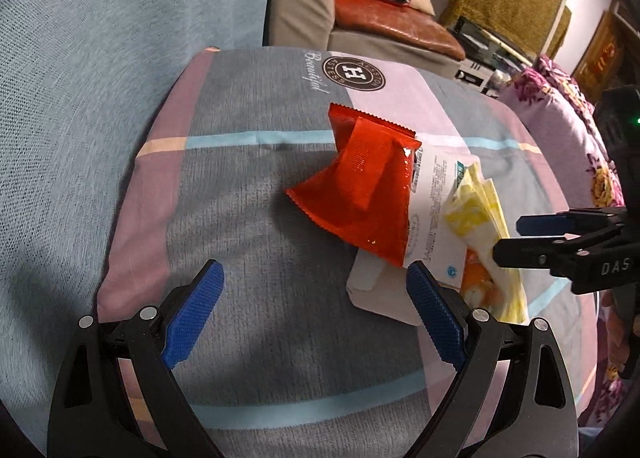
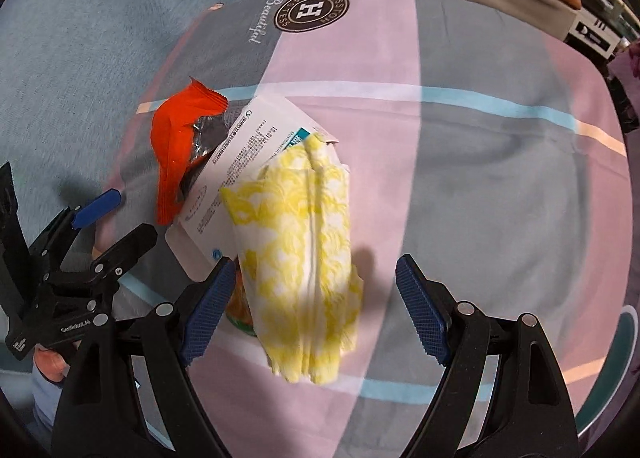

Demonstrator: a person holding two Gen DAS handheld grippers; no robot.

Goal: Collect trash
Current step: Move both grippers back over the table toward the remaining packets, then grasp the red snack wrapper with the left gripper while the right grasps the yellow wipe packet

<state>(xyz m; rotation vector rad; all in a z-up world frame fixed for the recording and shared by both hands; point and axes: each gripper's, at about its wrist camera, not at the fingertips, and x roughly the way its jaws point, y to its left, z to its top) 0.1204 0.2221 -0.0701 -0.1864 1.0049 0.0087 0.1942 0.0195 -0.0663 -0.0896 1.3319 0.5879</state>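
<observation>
Trash heap: crinkled red foil wrapper (image 1: 360, 182), flat white printed carton (image 2: 240, 162), yellow-patterned paper napkin (image 2: 304, 258), overlapping on a pink-grey checked pillow (image 2: 460, 186). Left gripper (image 1: 316, 310) and right gripper (image 2: 312, 310) both gape empty, poised above, presumably for pickup.

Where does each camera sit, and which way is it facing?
Left wrist: on the left gripper, angled down at the red wrapper on the pillow; right gripper enters at the right edge.
Right wrist: on the right gripper, angled down over the yellow napkin; left gripper shows at left.
Shared: wrapper, napkin, white packet, pillow.
</observation>
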